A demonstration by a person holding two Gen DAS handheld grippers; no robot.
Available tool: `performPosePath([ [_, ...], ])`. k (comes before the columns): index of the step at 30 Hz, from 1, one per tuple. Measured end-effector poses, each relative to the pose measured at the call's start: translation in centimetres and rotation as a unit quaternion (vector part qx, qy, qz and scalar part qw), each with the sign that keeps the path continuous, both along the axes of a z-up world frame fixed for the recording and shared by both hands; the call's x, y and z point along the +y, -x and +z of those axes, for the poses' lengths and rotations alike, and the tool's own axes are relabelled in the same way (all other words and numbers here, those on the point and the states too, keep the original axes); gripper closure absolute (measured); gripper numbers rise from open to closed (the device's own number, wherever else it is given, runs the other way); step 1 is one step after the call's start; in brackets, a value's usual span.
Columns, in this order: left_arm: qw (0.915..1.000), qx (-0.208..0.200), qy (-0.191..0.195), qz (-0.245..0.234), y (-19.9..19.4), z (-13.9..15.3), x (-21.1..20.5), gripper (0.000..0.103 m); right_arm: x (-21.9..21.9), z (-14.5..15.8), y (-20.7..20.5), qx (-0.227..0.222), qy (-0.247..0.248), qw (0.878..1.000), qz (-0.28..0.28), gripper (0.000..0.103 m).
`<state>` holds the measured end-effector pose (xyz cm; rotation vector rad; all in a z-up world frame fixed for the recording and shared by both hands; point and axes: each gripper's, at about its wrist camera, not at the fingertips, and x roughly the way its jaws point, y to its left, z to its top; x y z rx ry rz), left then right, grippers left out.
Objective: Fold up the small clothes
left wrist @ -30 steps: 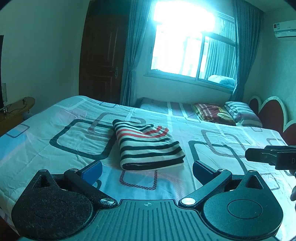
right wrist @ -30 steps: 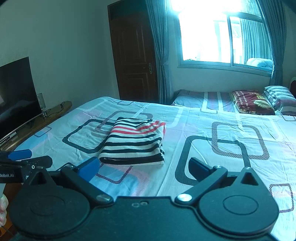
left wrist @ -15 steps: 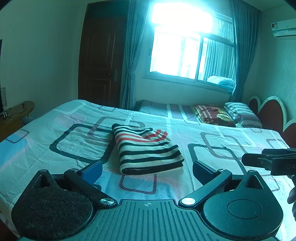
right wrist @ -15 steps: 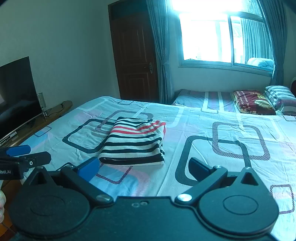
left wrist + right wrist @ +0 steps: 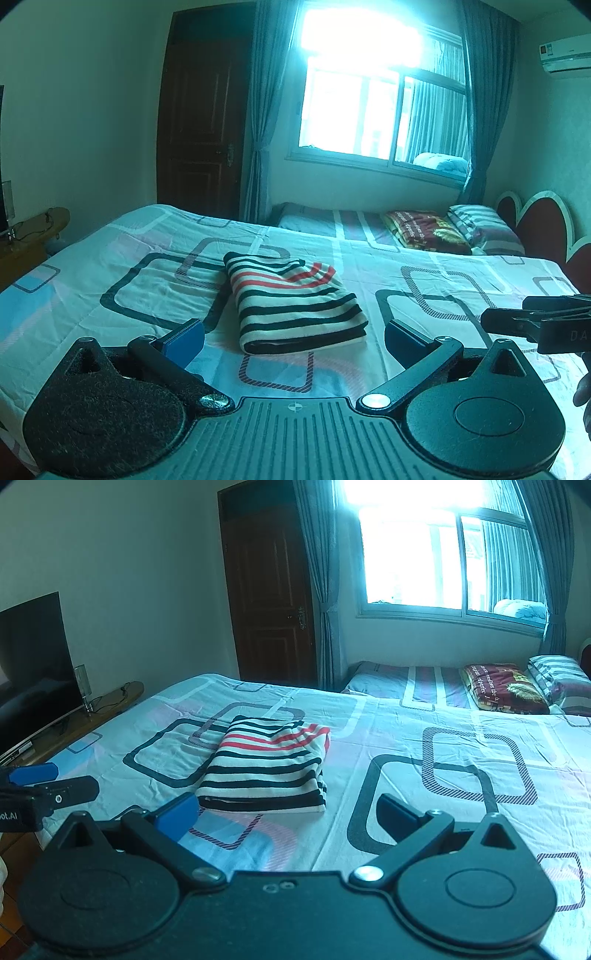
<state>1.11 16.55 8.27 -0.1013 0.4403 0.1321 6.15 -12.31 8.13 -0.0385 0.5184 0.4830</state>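
Your left gripper (image 5: 293, 338) and right gripper (image 5: 286, 812) hang just short of the folded striped garment (image 5: 291, 302) on the bed (image 5: 461, 280), jaws wide, holding nothing.

The folded garment (image 5: 291, 301) lies on the bed (image 5: 110, 266) at frame centre in the left wrist view, just beyond the left gripper (image 5: 293, 338), whose fingers stand spread to either side of it without touching; the right gripper (image 5: 532, 321) enters at the right edge. Behind the bed, the door (image 5: 207, 125) stands upper left of centre, the window (image 5: 376, 103) upper centre, and the pillows (image 5: 454, 230) right of centre. In the right wrist view, the television (image 5: 33, 664) stands at the left edge.
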Motion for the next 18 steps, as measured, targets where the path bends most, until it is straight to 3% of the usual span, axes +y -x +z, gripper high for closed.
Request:
performPosePath([
  [18,1.0000,-0.001,-0.002,-0.003,-0.30,0.10,-0.20,0.000,-0.13,-0.04,-0.14,-0.003,0.001,1.000,-0.002,0.001],
])
